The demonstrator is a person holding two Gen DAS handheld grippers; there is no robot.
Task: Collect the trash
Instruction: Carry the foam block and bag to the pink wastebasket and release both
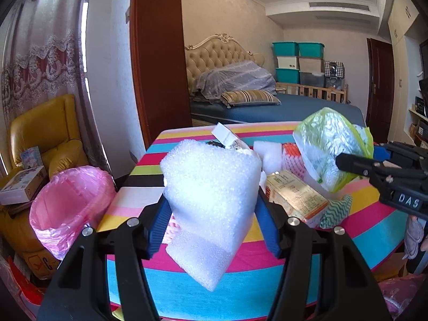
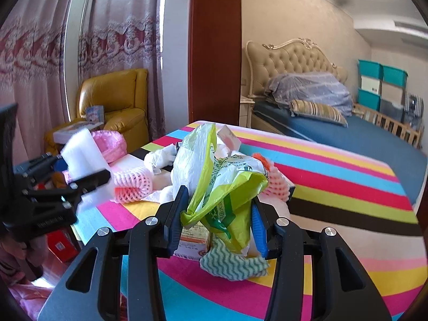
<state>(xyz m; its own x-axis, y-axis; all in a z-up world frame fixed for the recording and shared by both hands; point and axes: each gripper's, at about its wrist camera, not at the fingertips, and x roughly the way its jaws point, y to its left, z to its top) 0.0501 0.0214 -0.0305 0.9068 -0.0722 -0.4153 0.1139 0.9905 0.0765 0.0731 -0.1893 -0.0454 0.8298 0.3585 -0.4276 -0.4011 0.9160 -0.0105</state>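
Note:
My left gripper (image 1: 212, 208) is shut on a white foam sheet (image 1: 211, 203) and holds it above the striped table (image 1: 240, 281). It also shows at the left of the right wrist view (image 2: 88, 179), with the foam sheet (image 2: 80, 152) in it. My right gripper (image 2: 216, 214) is shut on a green and white plastic bag (image 2: 214, 176), lifted over the table (image 2: 334, 187). That bag (image 1: 329, 144) and the right gripper (image 1: 355, 164) show at the right of the left wrist view. A bin lined with a pink bag (image 1: 69, 206) stands left of the table.
On the table lie a yellow carton (image 1: 294, 198), a green wavy cloth (image 2: 235, 264), pink foam fruit nets (image 2: 133, 184), white tissue (image 2: 160, 157) and a white foam block (image 1: 267, 152). A yellow armchair (image 2: 117, 101) with boxes stands behind the bin. A bed (image 2: 347, 131) lies beyond the table.

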